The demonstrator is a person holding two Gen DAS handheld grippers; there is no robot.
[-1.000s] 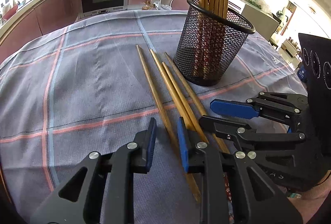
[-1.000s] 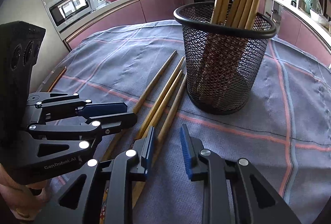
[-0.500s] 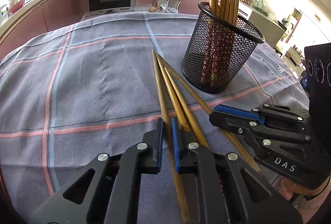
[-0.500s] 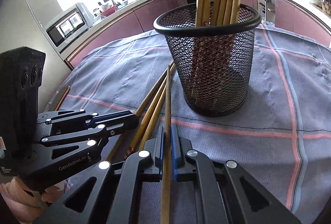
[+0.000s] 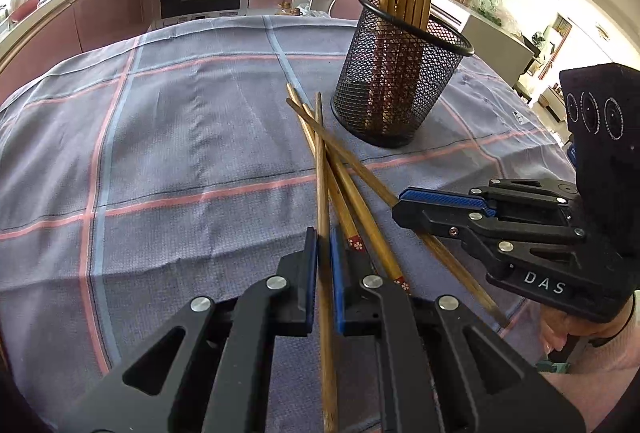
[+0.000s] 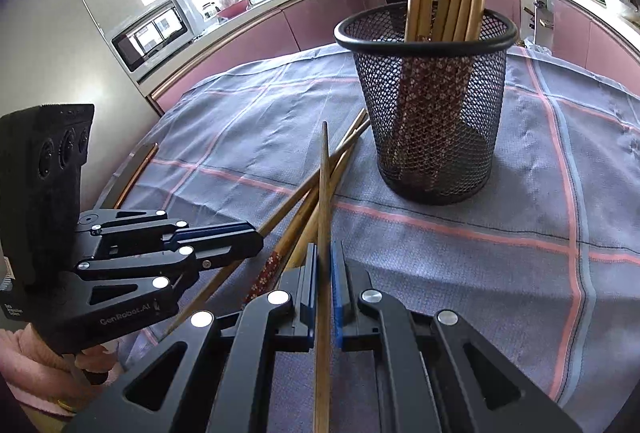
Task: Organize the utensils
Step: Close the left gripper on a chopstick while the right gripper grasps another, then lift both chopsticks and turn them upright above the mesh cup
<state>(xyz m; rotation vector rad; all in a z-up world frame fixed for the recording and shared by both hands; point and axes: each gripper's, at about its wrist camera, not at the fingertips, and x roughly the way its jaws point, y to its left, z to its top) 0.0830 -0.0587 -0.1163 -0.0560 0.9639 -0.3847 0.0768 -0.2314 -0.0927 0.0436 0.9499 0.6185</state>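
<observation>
On the cloth (image 5: pixel 180 137), both grippers are pinching: left (image 5: pixel 324 253) and right (image 6: pixel 324 261) each clamping a chopstick (image 5: pixel 322 169) (image 6: pixel 325 177), butts running off-frame at 6 o'clock; the holder (image 6: pixel 432 101) is standing at 1 o'clock.

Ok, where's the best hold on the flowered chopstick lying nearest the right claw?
Probably its thick flowered end, from above, straddling the shaft: the flowered chopstick lies flat on the tablecloth, that end uncovered, while its thin tip is crossed by others.

Your left hand-held gripper (image 5: pixel 324 265) covers the butt ends of the loose chopsticks (image 5: pixel 352 189). The held chopstick (image 6: pixel 323 233) runs off the bottom edge. Mesh holder (image 6: pixel 430 105) obscures the lower shafts inside; their tips are cropped at the top edge.
</observation>
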